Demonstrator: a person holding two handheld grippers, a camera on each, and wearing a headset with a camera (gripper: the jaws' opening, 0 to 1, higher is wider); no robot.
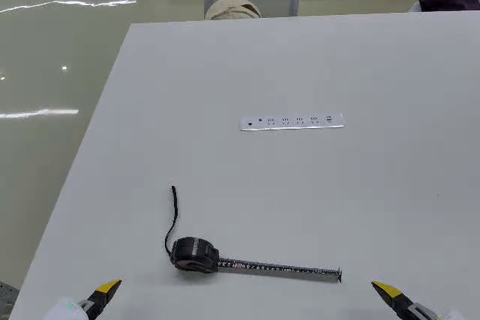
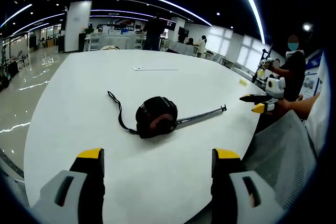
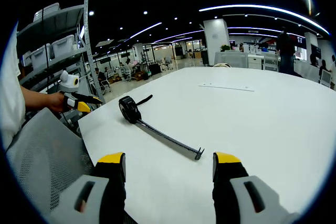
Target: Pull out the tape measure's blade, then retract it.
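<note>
Tape measure [image 1: 195, 254] lies on the table [image 1: 315, 192] ahead of my spread left fingers [image 2: 92, 163], blade [image 1: 281, 268] already out toward my spread right fingers [image 3: 113, 165] — both empty — retracting is left

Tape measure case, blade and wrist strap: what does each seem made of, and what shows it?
Tape measure case: likely black plastic or rubber, matte with soft highlights. Blade: probably thin metal, lying straight and flat, with printed marks and a hook at its end. Wrist strap: probably cord or fabric, limp and curved.
</note>
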